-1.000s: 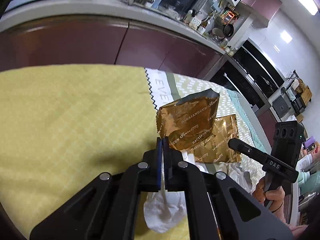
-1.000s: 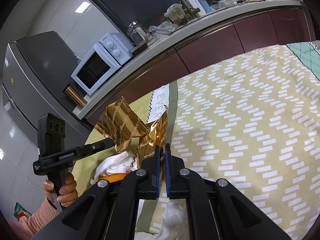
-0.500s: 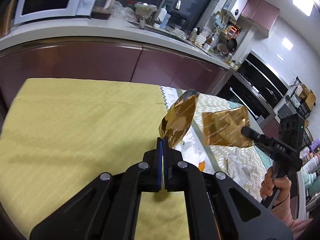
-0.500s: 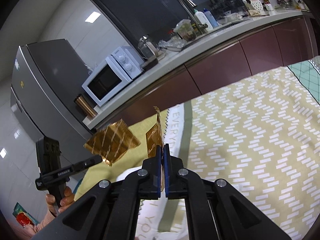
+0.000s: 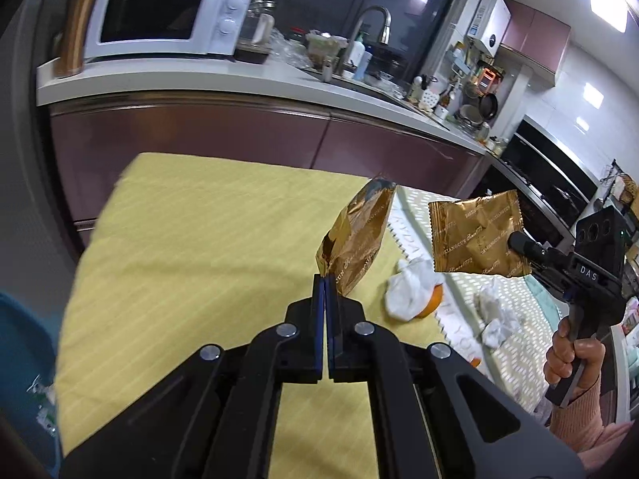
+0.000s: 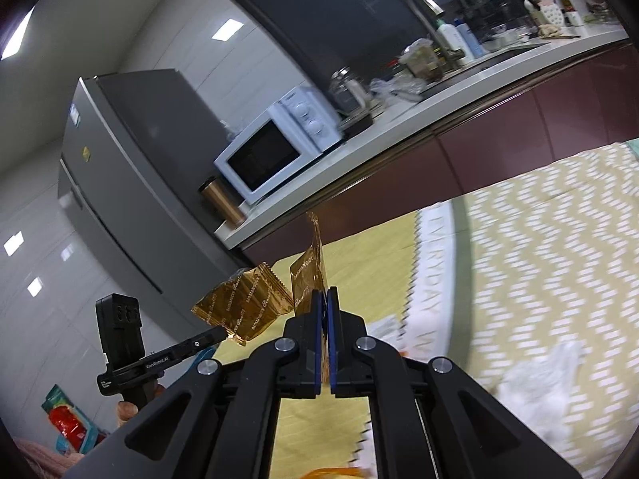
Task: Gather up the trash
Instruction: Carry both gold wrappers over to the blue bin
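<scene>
Both fingers [image 5: 325,279] pinch gold wrappers [image 5: 355,239] above table [image 5: 179,259]

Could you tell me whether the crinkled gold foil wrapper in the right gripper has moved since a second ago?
Yes. The crinkled gold foil wrapper, pinched by the right gripper, lay on the patterned tablecloth then; now it hangs above it.

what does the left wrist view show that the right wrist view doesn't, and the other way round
Only the left wrist view shows the blue bin at its left edge, the tissue lying on an orange peel, and the stove side of the kitchen. Only the right wrist view shows the grey fridge and a red packet low down beyond the table. Both show the left gripper and right gripper, each shut on a gold wrapper held above the table, plus the white microwave and yellow tablecloth.
</scene>
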Motion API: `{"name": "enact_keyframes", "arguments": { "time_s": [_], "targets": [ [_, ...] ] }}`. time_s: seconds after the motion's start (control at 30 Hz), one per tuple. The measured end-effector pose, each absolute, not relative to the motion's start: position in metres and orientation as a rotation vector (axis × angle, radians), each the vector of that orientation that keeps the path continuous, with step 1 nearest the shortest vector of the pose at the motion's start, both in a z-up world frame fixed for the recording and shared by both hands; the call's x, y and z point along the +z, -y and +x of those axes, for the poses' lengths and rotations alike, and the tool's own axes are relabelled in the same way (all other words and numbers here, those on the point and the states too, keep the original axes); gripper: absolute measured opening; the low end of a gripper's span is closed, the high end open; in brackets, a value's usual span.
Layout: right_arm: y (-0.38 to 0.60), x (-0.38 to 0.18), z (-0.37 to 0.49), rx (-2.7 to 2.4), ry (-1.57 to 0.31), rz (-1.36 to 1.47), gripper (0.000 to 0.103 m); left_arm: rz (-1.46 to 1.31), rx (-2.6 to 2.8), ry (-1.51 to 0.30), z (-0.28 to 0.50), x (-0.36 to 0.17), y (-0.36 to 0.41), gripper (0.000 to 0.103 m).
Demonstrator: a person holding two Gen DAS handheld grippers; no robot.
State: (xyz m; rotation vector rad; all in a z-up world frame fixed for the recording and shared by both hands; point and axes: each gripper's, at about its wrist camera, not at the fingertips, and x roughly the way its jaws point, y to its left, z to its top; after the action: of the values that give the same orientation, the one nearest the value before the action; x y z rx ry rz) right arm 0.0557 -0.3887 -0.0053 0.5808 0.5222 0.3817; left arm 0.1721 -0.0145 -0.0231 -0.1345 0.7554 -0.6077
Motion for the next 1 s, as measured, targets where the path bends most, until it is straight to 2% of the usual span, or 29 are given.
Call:
{"name": "enact_keyframes", "arguments": {
  "time_s": [0.4, 1.0],
  "targets": [
    [0.328, -0.014, 0.064, 0.495, -0.583, 0.556, 0.002, -0.178, -0.526, -0.746, 0.137, -0.024, -0.060, 0.001],
    [0.267, -0.017, 0.076, 0.613, -0.643, 0.524, 0.002, -0.212, -0.430, -0.739, 0.106, -0.027, -0.113, 0.001]
  ]
}}
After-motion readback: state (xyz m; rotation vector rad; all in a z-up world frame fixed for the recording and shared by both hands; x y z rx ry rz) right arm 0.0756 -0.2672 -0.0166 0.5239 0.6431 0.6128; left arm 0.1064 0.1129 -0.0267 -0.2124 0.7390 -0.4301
